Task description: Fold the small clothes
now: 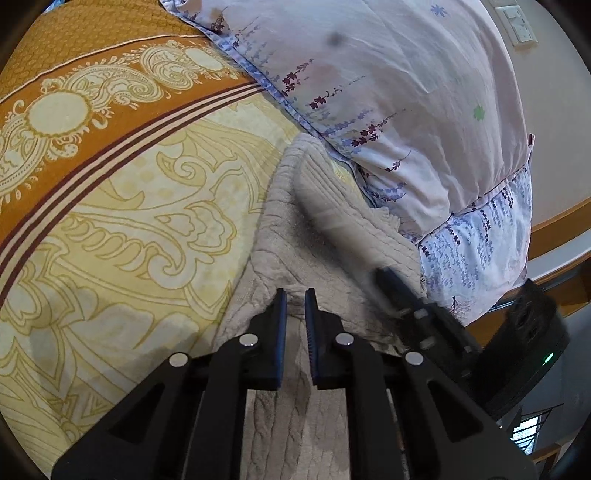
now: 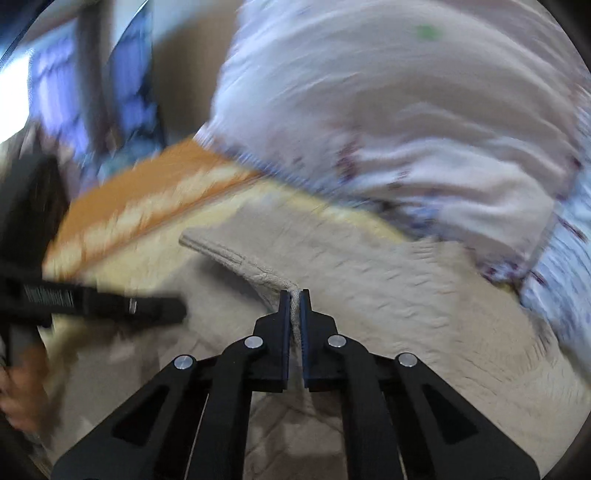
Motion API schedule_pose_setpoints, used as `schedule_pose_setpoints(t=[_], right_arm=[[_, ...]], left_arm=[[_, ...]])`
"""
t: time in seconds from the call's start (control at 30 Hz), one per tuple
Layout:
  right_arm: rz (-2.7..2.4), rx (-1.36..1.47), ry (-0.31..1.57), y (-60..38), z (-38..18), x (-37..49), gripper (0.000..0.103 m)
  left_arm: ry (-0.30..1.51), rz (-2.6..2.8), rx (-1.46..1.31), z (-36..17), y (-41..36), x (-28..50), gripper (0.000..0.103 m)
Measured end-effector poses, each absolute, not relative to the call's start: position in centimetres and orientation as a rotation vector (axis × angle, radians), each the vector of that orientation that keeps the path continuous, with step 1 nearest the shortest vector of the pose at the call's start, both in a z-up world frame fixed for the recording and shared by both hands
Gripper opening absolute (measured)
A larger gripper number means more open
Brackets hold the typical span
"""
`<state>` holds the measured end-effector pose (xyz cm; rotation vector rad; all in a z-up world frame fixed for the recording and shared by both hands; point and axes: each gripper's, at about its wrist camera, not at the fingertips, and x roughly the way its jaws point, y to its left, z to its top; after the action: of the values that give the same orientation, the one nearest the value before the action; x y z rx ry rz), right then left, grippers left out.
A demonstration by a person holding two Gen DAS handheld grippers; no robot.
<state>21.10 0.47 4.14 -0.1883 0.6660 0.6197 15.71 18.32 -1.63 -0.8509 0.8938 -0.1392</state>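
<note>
A beige cable-knit garment [image 1: 332, 221] lies rumpled on the bed, running up toward the pillows. My left gripper [image 1: 295, 295] is shut on a bunched fold of it, with knit showing between the blue pads. Just to its right the other tool [image 1: 402, 295] reaches into the same garment, blurred. In the right wrist view the garment [image 2: 406, 302] spreads wide, and my right gripper [image 2: 294, 295] is shut on its ribbed edge, which is pulled up into a peak. The left tool [image 2: 110, 306] comes in from the left, low over the knit.
A yellow and orange patterned bedsheet [image 1: 129, 203] covers the bed on the left. Two white floral pillows [image 1: 406, 92] are stacked behind the garment, close against it. A wall switch [image 1: 517, 22] is at the top right. A hand [image 2: 18, 398] shows at the lower left.
</note>
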Motion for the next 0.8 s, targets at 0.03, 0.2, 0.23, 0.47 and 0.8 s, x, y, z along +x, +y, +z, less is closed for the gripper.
schedule_pose_setpoints(t=[0.03,0.2,0.23,0.47,0.8], right_arm=[[0.593,-0.124,0.65,-0.9,4.8,21.2,0.005],[0.297,0.381,0.566,-14.4,7.0,18.9,0.005],[0.227,0.436,0.573,-16.7,6.6,18.1,0.005],[0.032,0.714,0.795,-28.1,1.7,14.7,0.047],[0.09,0.853,0.84,-30.9,1.0,17.8,0.042]], left_arm=[[0.894,-0.138,-0.847,-1.6,18.3,15.7,0.012],[0.896,-0.136,-0.828,-1.5,18.1,15.8,0.012],[0.897,-0.137,-0.825,-1.5,18.1,15.9,0.012],[0.915,-0.157,-0.817,-1.3,18.0,16.0,0.012],[0.928,-0.163,-0.811,-1.3,18.0,16.0,0.012]])
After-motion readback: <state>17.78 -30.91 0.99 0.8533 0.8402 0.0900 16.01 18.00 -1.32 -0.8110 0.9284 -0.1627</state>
